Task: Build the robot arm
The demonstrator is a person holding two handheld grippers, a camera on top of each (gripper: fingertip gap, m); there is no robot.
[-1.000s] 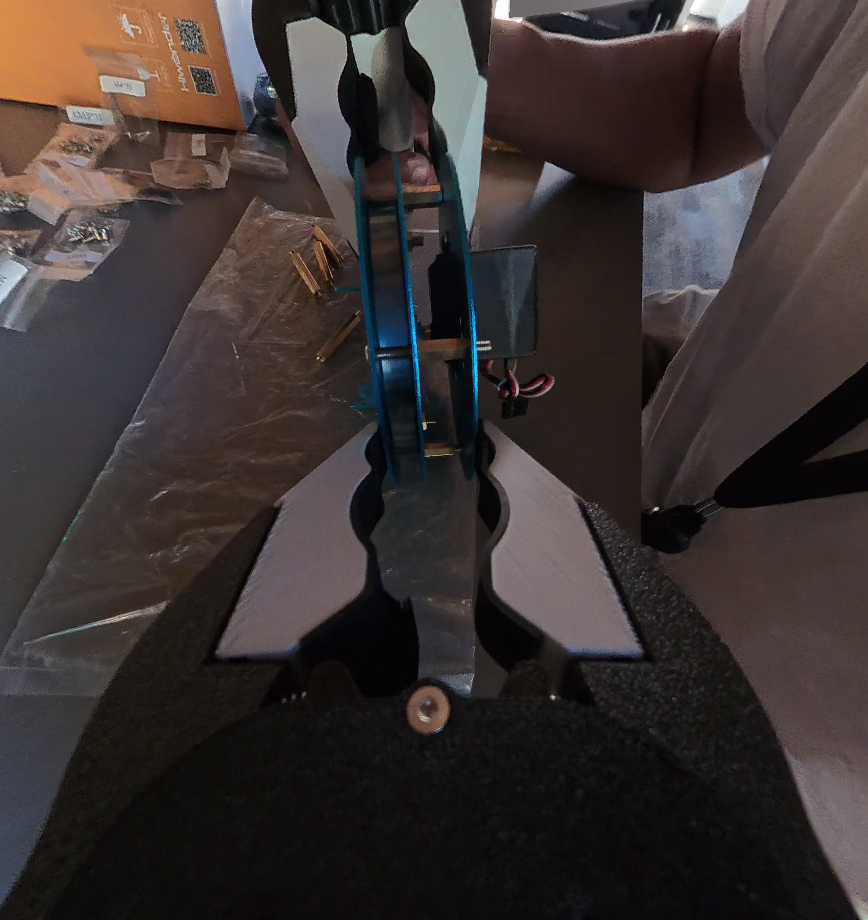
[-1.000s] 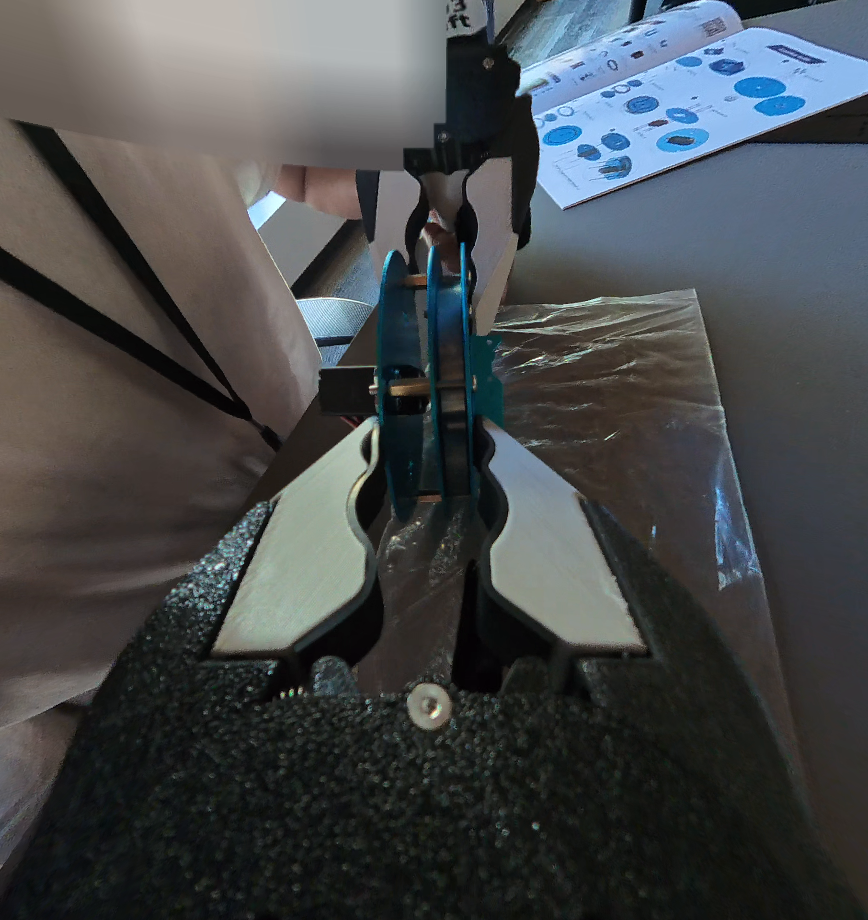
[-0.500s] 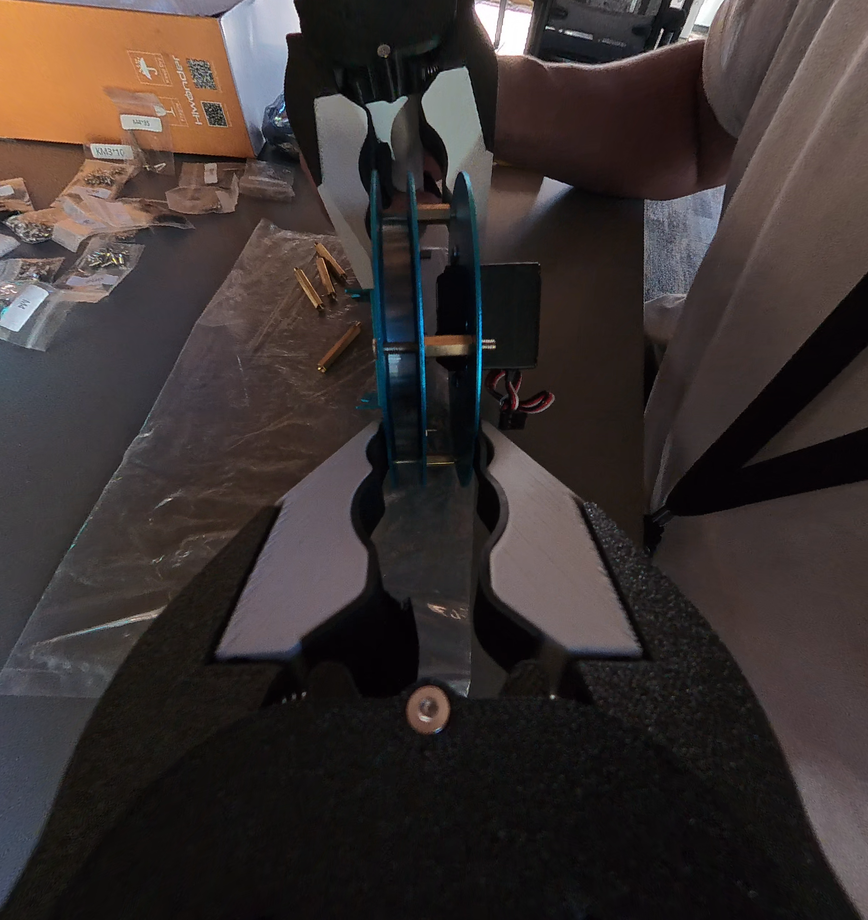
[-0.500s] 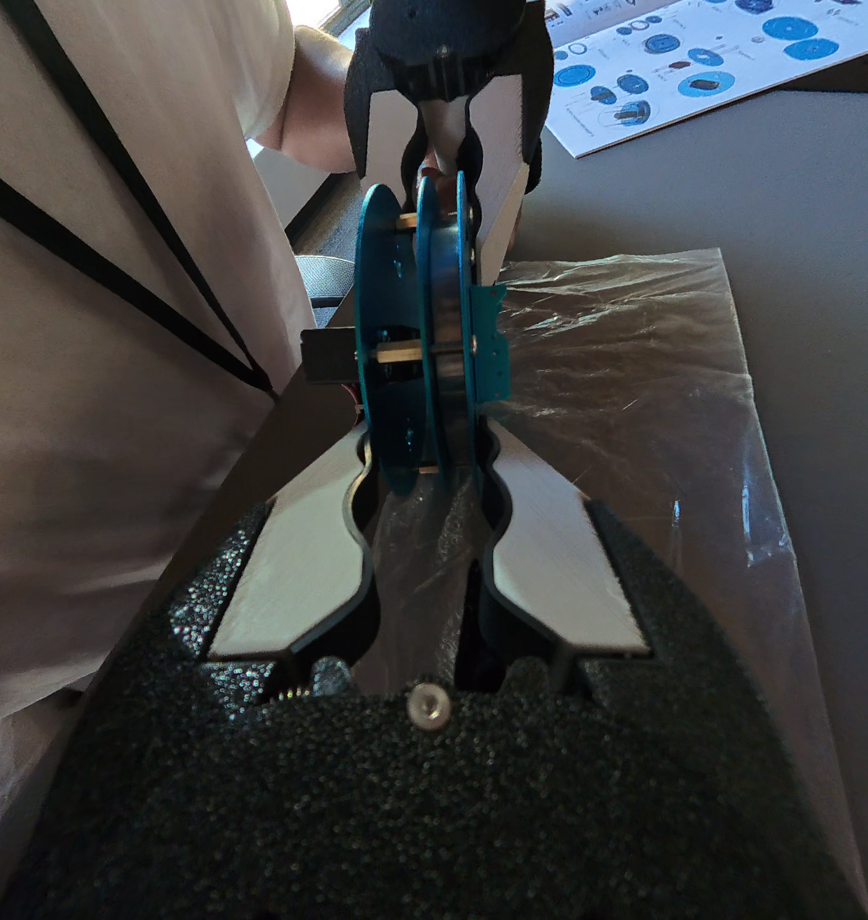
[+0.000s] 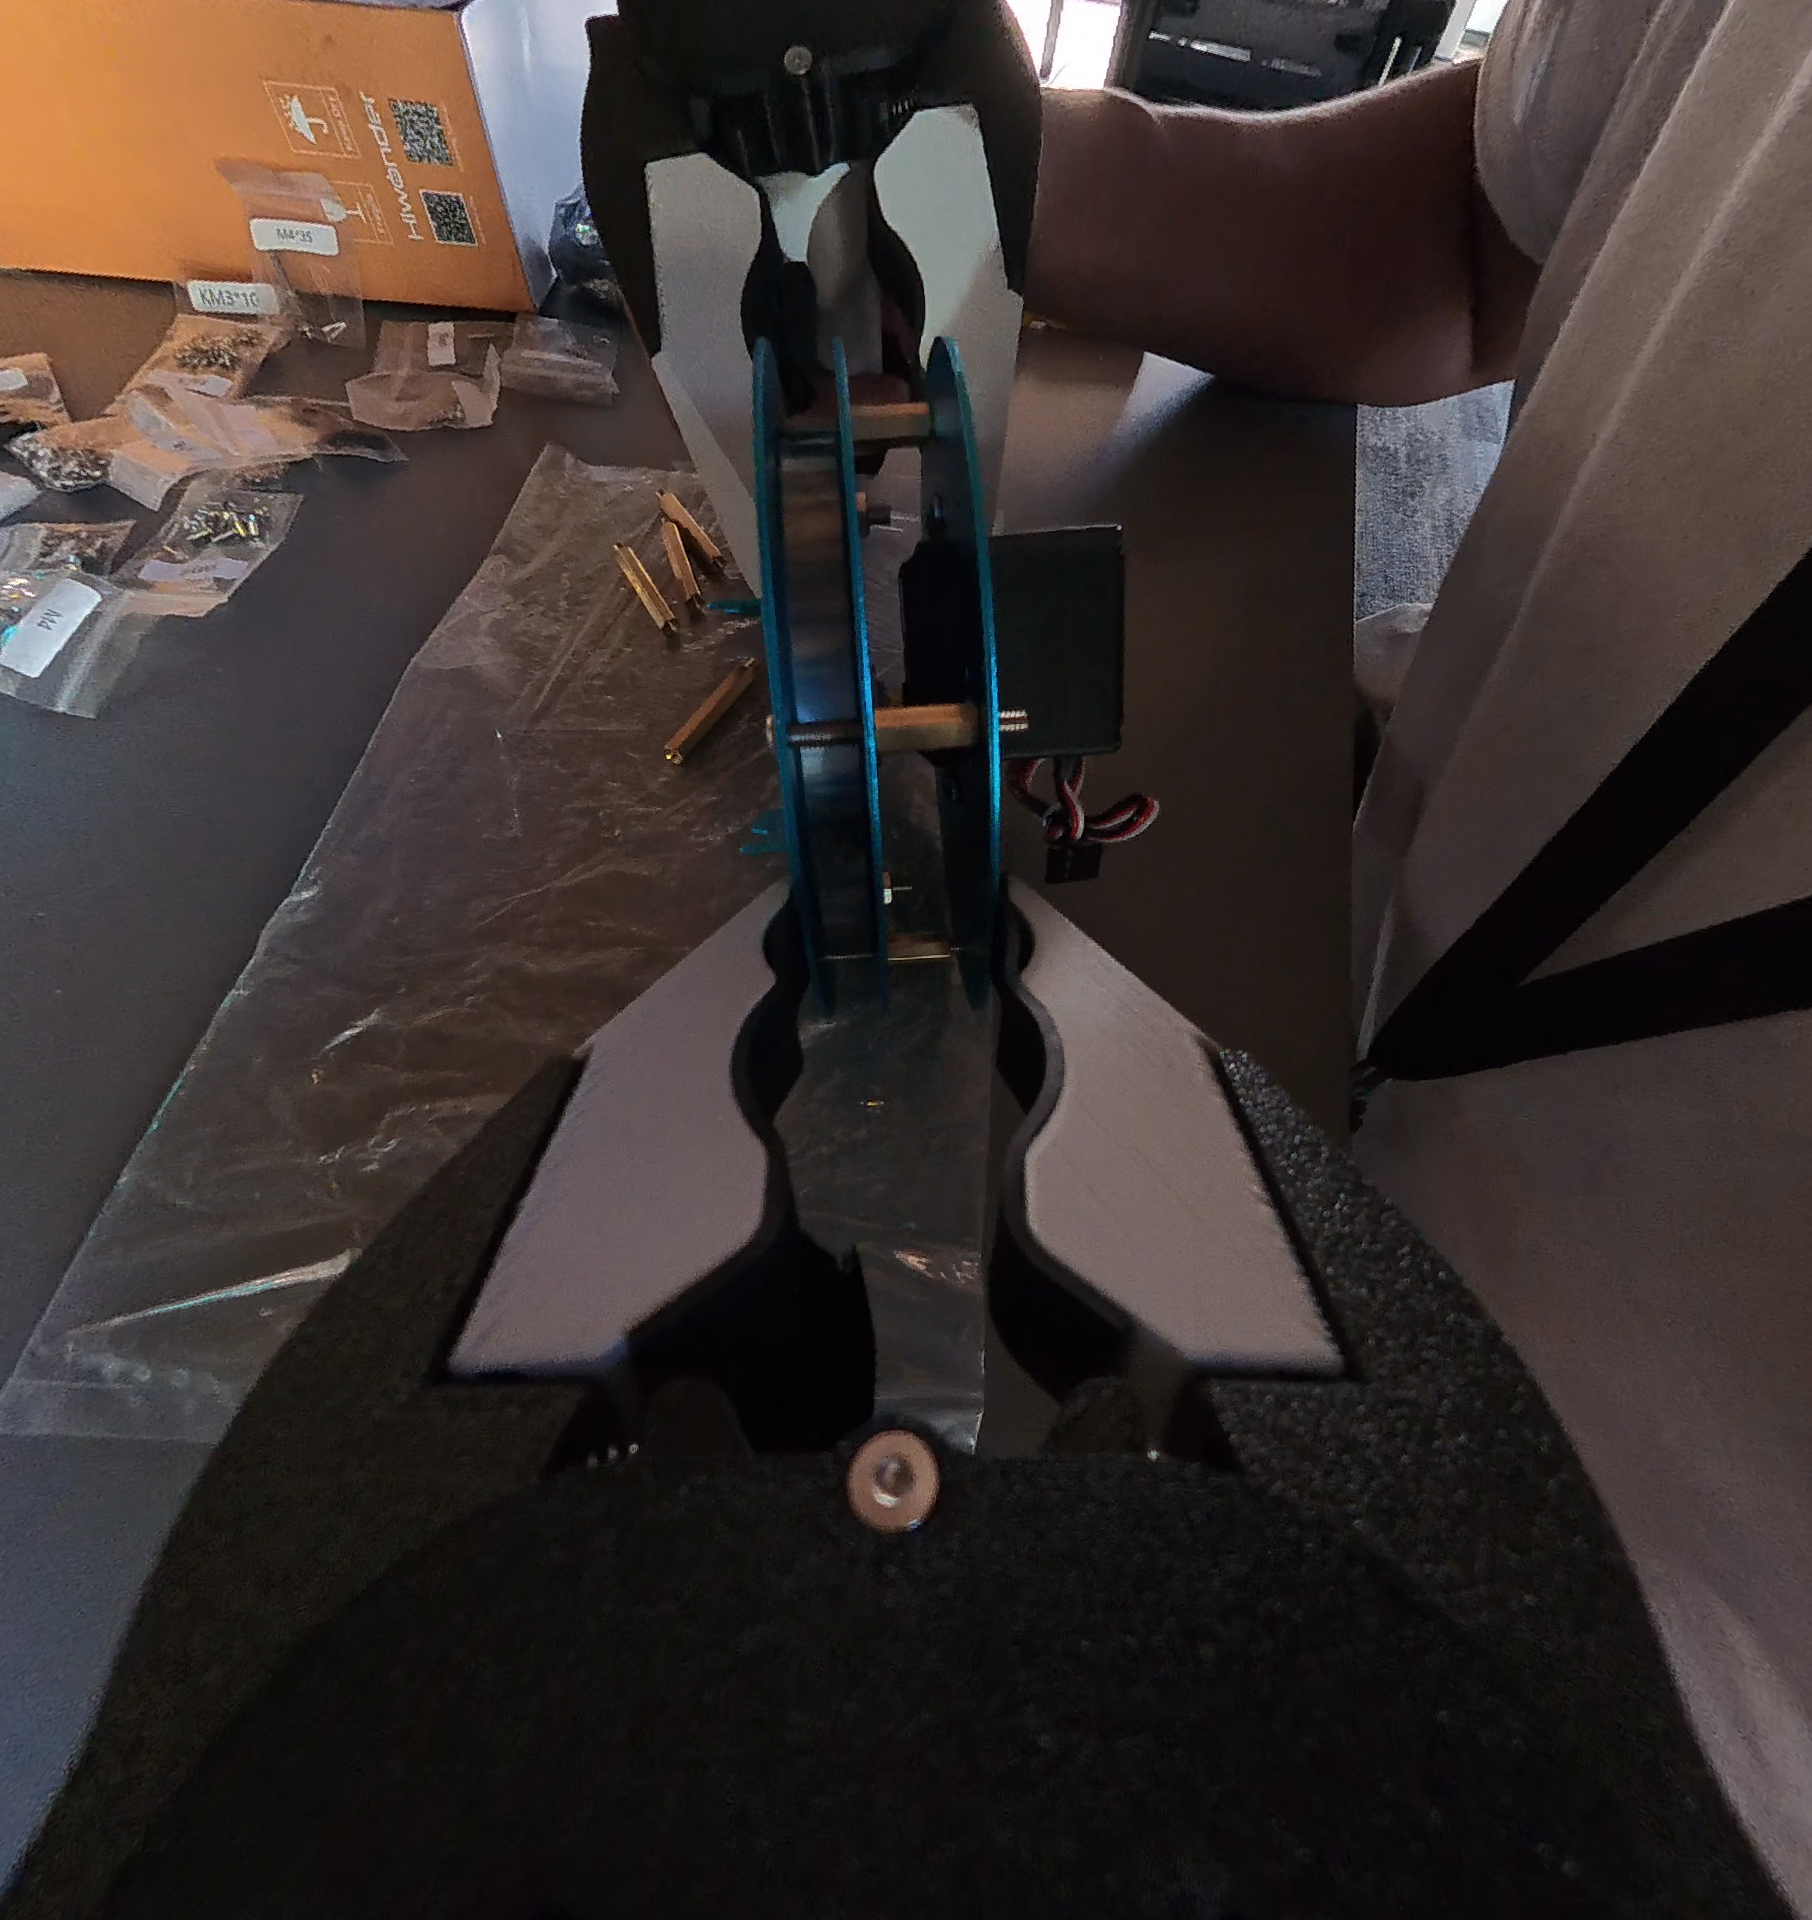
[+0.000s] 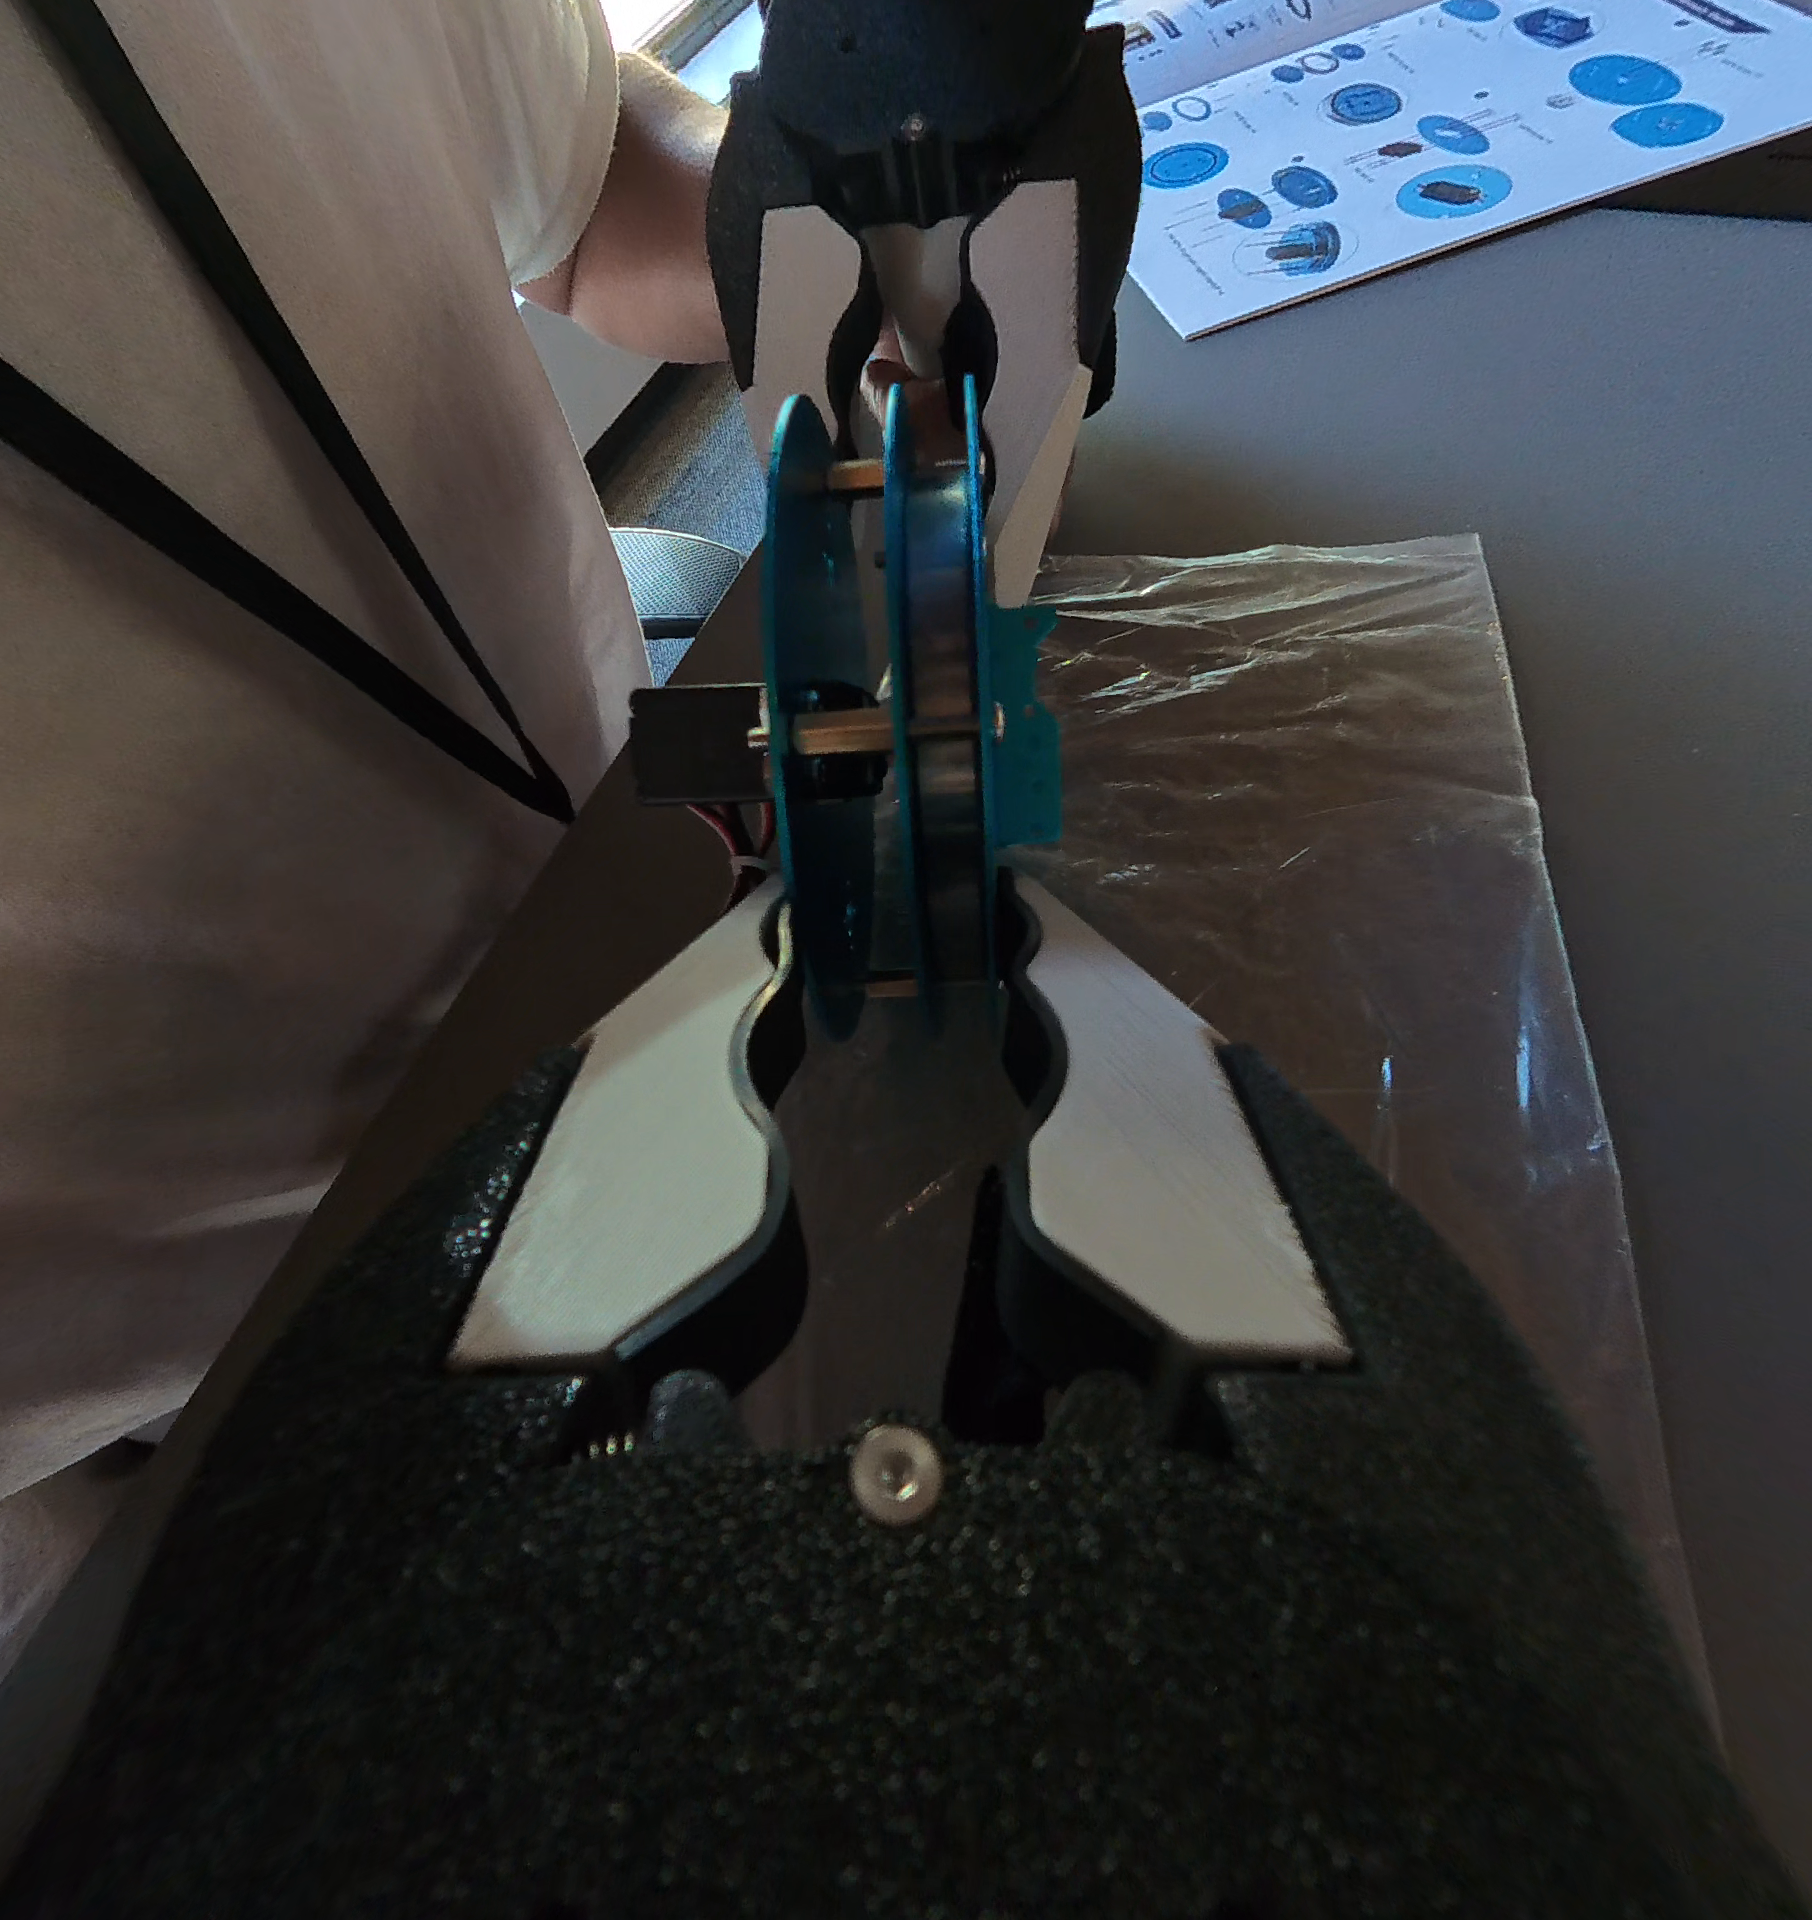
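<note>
A blue disc assembly (image 5: pixel 824 675) of three round plates joined by brass standoffs, with a black servo (image 5: pixel 1058 644) and red wires on one side, is held edge-on above the table. My left gripper (image 5: pixel 897 935) is shut on its near rim. My right gripper (image 5: pixel 845 353) grips the far rim opposite. In the right wrist view the right gripper (image 6: pixel 897 935) is shut on the assembly (image 6: pixel 824 675), with the left gripper (image 6: pixel 912 353) at the far rim. The servo (image 6: pixel 694 743) sticks out left and a blue bracket (image 6: pixel 1027 717) right.
A clear plastic bag (image 5: pixel 414 935) lies on the dark table under the assembly, with loose brass standoffs (image 5: pixel 673 571) on it. Small bags of screws (image 5: pixel 102 468) and an orange box (image 5: pixel 206 135) lie far left. An instruction sheet (image 6: pixel 1504 135) lies far right. A person's shirt (image 6: pixel 206 623) is close by. There is about 7 cm between the tips of the two grippers.
Both grippers kept their hold on the assembly. The views have tilted, so the opposite gripper's body now shows more fully at the top of each view.
</note>
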